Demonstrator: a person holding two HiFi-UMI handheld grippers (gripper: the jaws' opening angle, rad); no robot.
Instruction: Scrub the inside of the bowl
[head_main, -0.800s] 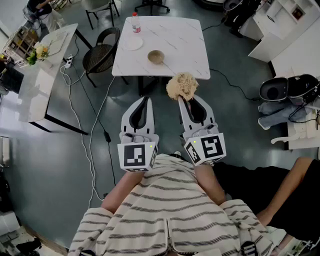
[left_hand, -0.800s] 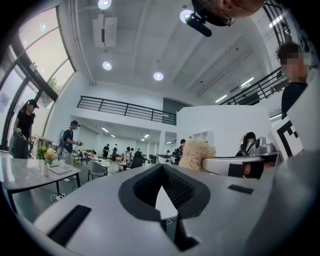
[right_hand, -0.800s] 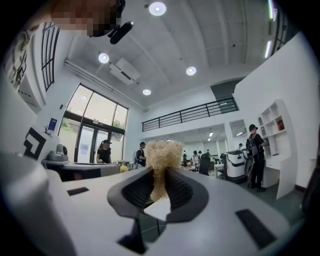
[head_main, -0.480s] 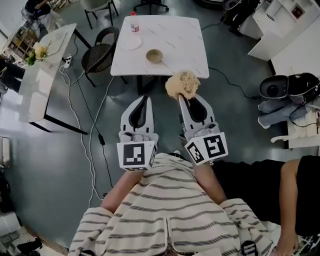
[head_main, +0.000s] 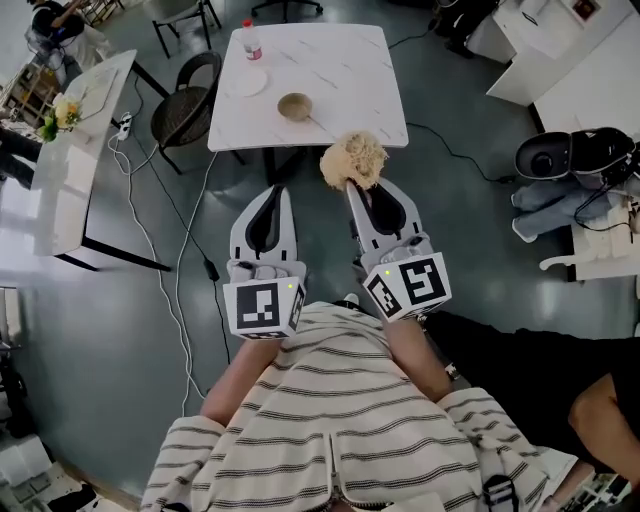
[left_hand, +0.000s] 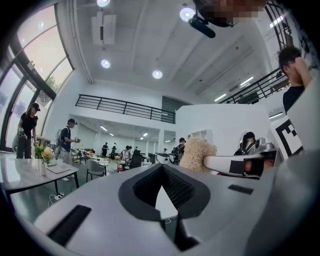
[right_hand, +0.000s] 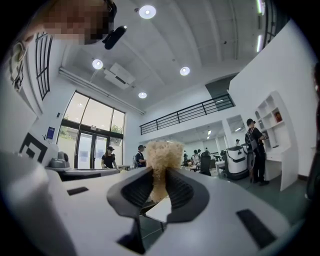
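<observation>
Right claw (head_main: 353, 187): my jaws are closed on the scrubber (head_main: 352, 160), with only its thin lower part between the pads.
Left claw (head_main: 271, 192): my jaws are together at the tips and nothing is between them; it is just beside the right claw and level with it.
Scrubber, direction: it sticks out past my right jaw tips toward the table (head_main: 350, 60). Its long axis goes along the jaws, with the narrow end pinched and the wide head free in front.
Scrubber, look: pale tan, rough and fibrous, like a loose fluffy ball. In the right gripper view (right_hand: 162, 152) it stands up between the dark ribbed pads.
Bowl (head_main: 295, 107): it is on the table, in the half nearer to me, well apart from both claws.
Bowl, direction: the mouth is up. It is round, so I cannot give a long axis.
Bowl, look: small, brown, darker at the rim.
Table: white with grey veins. A bottle (head_main: 251, 40) with a red cap and a white plate (head_main: 247, 82) are at its far left, apart from the bowl.
Chair (head_main: 180, 108): dark, at the table's left side.
</observation>
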